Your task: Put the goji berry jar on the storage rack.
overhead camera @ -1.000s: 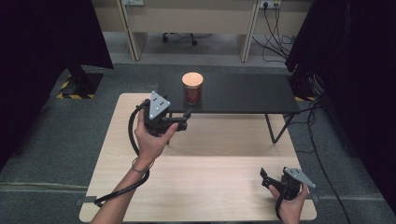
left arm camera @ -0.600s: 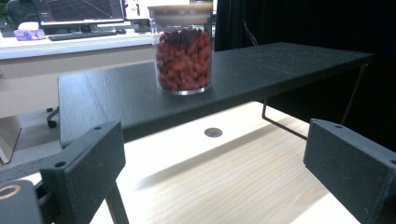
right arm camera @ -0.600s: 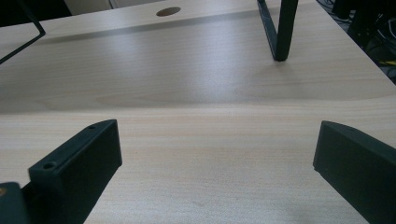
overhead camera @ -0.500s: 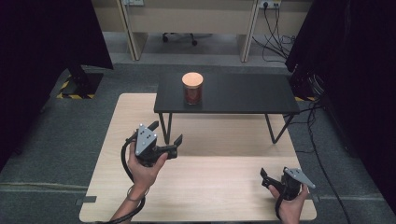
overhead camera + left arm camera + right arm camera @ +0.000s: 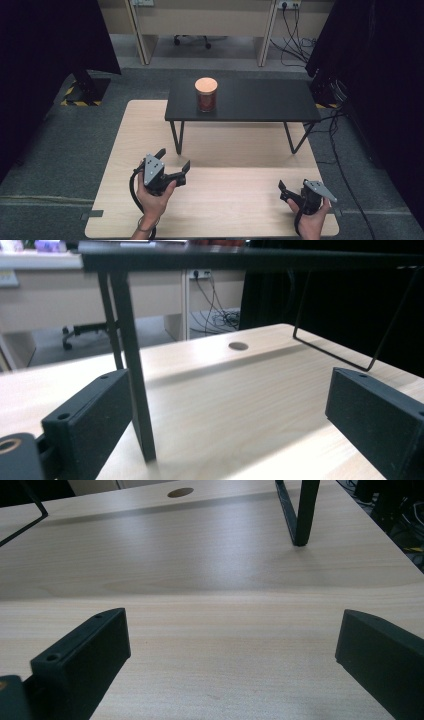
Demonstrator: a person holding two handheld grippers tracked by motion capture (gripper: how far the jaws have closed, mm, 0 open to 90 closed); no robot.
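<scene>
Both sets of jaws stand spread with nothing between them: our left gripper (image 5: 174,165) hovers low over the worktop (image 5: 225,210), short of the black stand (image 5: 250,100) and near its front left leg, and our right gripper (image 5: 290,192) rests at the worktop's near right corner. We judge that the jar (image 5: 206,94), upright on the stand's left part, has been set down and the hands are clear of it; any next move calls for a long reach up to the stand, jaws kept wide to straddle the jar below its lid

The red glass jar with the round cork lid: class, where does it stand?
In the high view, the red glass jar stands on the left part of the black raised shelf, far beyond both grippers.
</scene>
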